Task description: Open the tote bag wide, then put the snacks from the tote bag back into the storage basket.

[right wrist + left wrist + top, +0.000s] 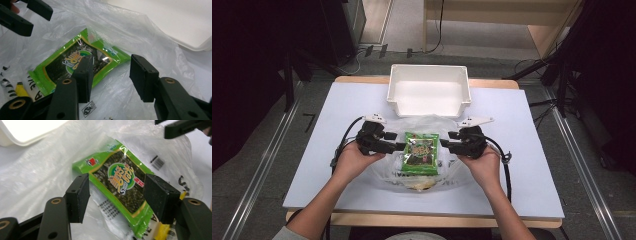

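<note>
A white bench seen from above carries two containers. At the far edge sits one white plastic tub, open on top, with nothing visible inside it. Nearer the person lies one crumpled clear plastic bag, spread flat on the bench just in front of the tub.

One green packet of seaweed snack lies on the bag's film, lengthwise toward the person; whether film also covers it cannot be told. In the left gripper view, something yellow shows under the film beside the packet's near end.

Two hands come in from the bottom edge, each holding one gripper, one on either side of the packet. The left claw sits at the packet's left edge, its two jaws spread apart with the packet showing between them in the left gripper view, nothing pinched. The right claw sits at the packet's right edge, jaws likewise spread, over the bag film and holding nothing.
</note>
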Demonstrator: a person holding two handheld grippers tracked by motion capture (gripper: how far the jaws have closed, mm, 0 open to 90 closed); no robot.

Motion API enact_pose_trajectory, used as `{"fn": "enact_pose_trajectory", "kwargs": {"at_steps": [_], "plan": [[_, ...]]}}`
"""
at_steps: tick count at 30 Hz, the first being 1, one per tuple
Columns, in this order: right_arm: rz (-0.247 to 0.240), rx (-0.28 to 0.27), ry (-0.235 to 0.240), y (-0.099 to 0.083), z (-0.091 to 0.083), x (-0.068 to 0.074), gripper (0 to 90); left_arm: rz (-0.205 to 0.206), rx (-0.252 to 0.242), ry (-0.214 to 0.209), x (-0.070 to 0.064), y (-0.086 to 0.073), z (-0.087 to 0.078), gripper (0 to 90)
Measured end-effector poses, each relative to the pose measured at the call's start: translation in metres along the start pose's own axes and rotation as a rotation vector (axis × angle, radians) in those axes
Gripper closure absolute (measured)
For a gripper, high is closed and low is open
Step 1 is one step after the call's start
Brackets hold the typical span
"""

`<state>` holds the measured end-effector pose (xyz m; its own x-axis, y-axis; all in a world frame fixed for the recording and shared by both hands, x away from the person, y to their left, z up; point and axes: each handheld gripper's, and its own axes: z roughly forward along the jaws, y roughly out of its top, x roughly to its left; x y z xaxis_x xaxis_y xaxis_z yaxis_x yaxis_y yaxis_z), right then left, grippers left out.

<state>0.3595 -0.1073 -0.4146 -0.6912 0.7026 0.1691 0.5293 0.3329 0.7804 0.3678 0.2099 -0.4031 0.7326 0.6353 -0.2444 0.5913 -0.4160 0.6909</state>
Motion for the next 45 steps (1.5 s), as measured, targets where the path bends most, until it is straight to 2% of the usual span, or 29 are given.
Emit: {"fn": "enact_pose_trajectory", "kwargs": {"at_steps": [6, 11, 15, 21, 23, 25, 28, 35, 42, 45], "plan": [[-0.002, -0.005, 0.003, -0.008, -0.005, 0.004, 52.3, -0.014, 0.003, 0.006, 0.002, -0.006, -0.003, 38.6], [-0.009, 0.002, 0.011, -0.01, -0.003, 0.006, 52.2, -0.007, -0.023, 0.017, 0.004, -0.008, -0.007, 39.5], [-0.02, 0.007, 0.013, -0.01, -0.002, 0.009, 51.9, -0.002, -0.021, 0.021, 0.005, -0.007, -0.005, 42.4], [-0.017, 0.004, 0.016, -0.01, -0.003, 0.013, 51.3, -0.012, -0.004, 0.021, 0.0, -0.004, 0.0, 60.1], [-0.025, 0.005, 0.013, -0.011, -0.003, 0.014, 50.9, -0.002, -0.004, 0.015, -0.002, -0.004, 0.001, 70.3], [-0.025, 0.007, 0.017, -0.011, -0.002, 0.014, 50.9, -0.014, -0.01, 0.002, -0.003, -0.004, 0.002, 79.8], [-0.023, 0.007, 0.019, -0.012, -0.002, 0.014, 50.8, -0.005, 0.003, -0.011, -0.006, -0.003, 0.007, 89.2], [-0.025, 0.009, 0.022, -0.012, 0.001, 0.017, 50.7, -0.012, 0.067, -0.047, -0.013, -0.008, 0.029, 90.0], [-0.039, 0.016, 0.027, -0.012, 0.004, 0.019, 50.7, -0.01, 0.064, -0.012, -0.014, -0.012, 0.034, 90.0], [-0.032, 0.02, 0.03, -0.013, 0.005, 0.019, 50.7, 0.011, 0.071, 0.001, -0.016, -0.012, 0.037, 90.0]]}}
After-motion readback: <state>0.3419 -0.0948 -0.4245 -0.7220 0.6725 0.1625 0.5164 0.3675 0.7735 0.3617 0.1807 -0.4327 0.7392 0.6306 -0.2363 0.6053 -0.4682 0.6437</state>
